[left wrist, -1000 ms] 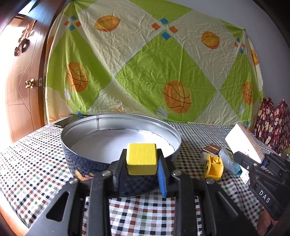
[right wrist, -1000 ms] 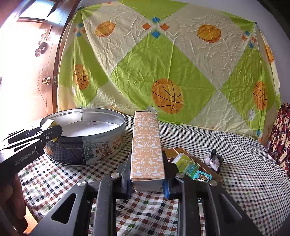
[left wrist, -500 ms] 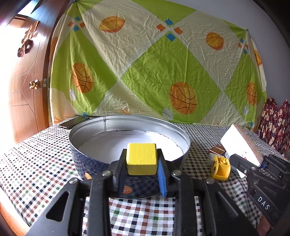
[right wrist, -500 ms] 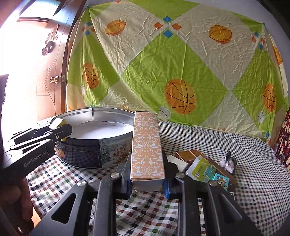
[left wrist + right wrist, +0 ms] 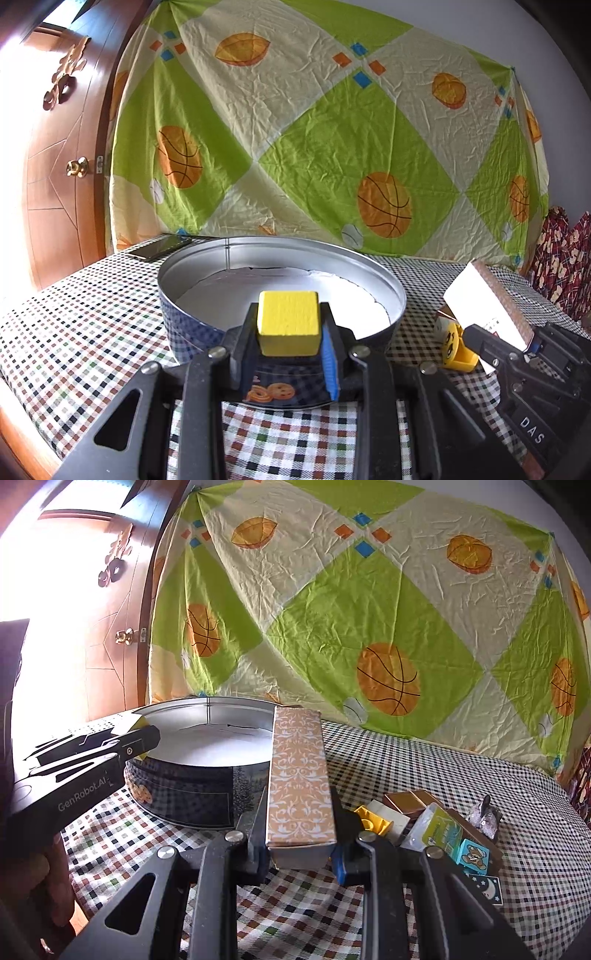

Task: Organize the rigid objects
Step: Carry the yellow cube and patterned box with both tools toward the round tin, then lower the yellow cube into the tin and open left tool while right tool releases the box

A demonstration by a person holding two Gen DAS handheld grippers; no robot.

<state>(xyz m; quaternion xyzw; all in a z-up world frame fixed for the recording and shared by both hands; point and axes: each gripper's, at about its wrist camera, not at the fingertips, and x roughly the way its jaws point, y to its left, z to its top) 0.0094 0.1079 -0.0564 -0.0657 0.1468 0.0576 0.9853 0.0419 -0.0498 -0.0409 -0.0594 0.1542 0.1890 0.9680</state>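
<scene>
- Left gripper: fingers clamped on the flat side faces of the yellow block, held level. The block sits just short of the round tin, above its 6 o'clock rim; judged staged for release inside.
- Right gripper: fingers closed on the near end of the long patterned box, gripped across its narrow width so the length projects forward. The box hangs off the tin's 3 o'clock side, not yet over the opening.
- Tin: rigid metal, smooth silver inner wall, printed outer wall, white paper liner on the floor; nothing visible inside.
- Block: matte, cube-like, slightly rounded edges.
- Box: rectangular, orange-and-white ornamental print, plain white end face.
- Loose pile: small boxes and toys on the checked tablecloth, at 3 o'clock from the tin, awaiting sorting.
</scene>
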